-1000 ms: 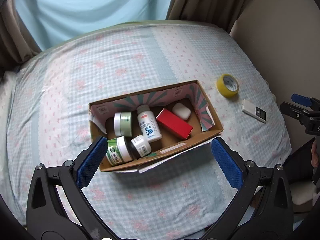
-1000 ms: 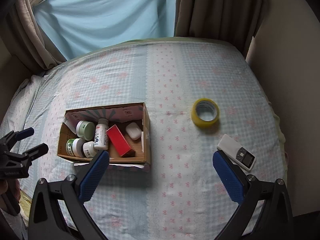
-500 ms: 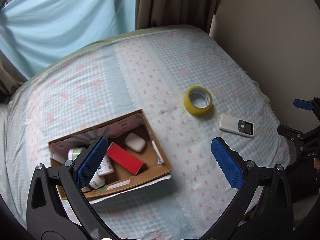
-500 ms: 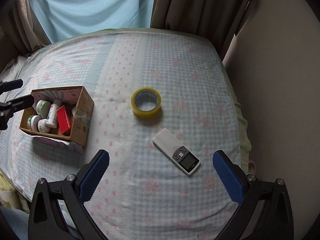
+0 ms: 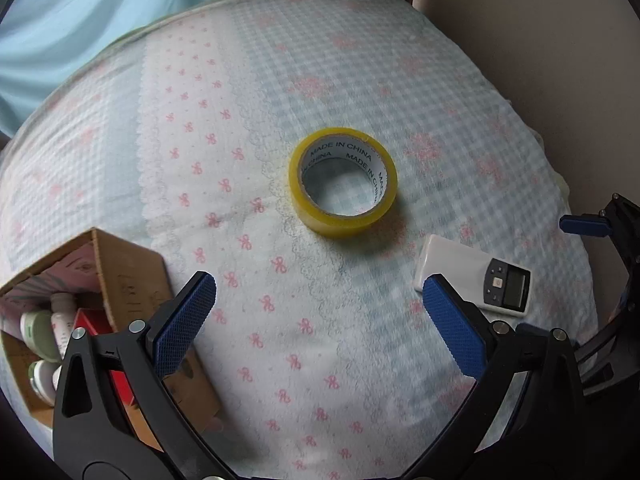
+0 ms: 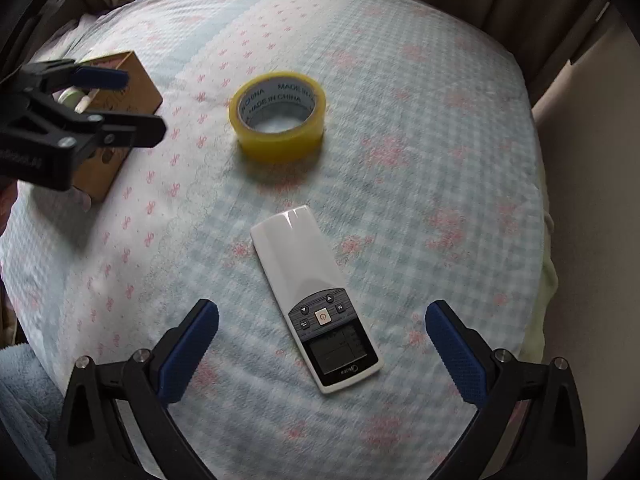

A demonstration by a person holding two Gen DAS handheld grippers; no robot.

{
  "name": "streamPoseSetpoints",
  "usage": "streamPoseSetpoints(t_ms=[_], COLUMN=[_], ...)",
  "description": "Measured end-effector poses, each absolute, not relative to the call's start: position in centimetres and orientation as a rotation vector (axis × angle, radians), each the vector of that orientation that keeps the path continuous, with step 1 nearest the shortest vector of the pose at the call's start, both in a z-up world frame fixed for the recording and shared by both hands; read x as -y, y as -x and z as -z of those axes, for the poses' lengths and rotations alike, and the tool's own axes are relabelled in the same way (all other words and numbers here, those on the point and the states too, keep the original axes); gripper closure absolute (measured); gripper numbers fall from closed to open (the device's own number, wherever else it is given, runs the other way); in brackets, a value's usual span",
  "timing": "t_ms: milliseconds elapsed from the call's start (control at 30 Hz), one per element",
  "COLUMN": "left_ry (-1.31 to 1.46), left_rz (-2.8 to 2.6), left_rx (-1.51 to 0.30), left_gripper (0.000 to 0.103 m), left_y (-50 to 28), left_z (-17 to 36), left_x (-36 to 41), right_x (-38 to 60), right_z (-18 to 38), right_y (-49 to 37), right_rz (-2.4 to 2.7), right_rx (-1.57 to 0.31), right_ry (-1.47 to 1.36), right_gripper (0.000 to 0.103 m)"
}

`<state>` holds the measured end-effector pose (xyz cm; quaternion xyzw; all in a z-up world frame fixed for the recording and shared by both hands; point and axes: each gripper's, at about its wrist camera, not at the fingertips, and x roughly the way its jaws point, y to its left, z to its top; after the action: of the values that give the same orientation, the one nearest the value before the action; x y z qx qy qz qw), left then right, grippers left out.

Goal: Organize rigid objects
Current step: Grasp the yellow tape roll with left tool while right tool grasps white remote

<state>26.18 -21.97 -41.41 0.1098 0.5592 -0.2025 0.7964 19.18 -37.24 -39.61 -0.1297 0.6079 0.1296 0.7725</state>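
Note:
A yellow tape roll point(image 5: 343, 184) lies flat on the bed, ahead of my open, empty left gripper point(image 5: 320, 304). It also shows in the right wrist view point(image 6: 279, 115). A white remote point(image 6: 316, 296) lies face up between the fingers of my open, empty right gripper point(image 6: 322, 334); in the left wrist view the remote point(image 5: 476, 280) is at the right, partly behind my right finger. A cardboard box point(image 5: 132, 280) holding a red box point(image 5: 90, 320) and white and green bottles point(image 5: 40, 336) sits at the lower left.
The bed has a light blue checked sheet with pink bows point(image 5: 280, 80). A beige wall point(image 5: 560, 60) runs along the right edge, curtains at the back. The left gripper shows in the right wrist view point(image 6: 80, 120), over the cardboard box point(image 6: 120, 96).
Both grippers have moved right and lower toward the bed. The left one has left the box and now faces the tape roll. The right one now straddles the remote.

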Motion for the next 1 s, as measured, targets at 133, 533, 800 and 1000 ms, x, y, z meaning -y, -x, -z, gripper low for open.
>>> streamPoseSetpoints(t_ms=[133,533,800,1000], left_ry=[-0.264,-0.318,-0.367,-0.347], left_rz=[0.435,0.440,0.469,0.472], left_rx=[-1.224,-1.210,-1.166,-1.164], left_gripper=[0.000,0.000,0.001,0.007], left_y=[-28.1,-32.4,-33.6,-34.5], left_z=[45.9,51.5,51.2,50.8], left_x=[24.2,28.3,30.5,30.1], right_x=[37.5,37.0,37.3,36.2], right_z=[42.9,47.7,47.1,46.9], right_y=[-19.4,-19.4,-20.1,-21.0], right_rz=[-0.346,-0.483,-0.497,-0.498], right_rx=[-1.324,-1.297,-1.278,-1.329], right_ry=[0.316,0.405,0.388,0.448], right_gripper=[0.000,0.026,0.040,0.046])
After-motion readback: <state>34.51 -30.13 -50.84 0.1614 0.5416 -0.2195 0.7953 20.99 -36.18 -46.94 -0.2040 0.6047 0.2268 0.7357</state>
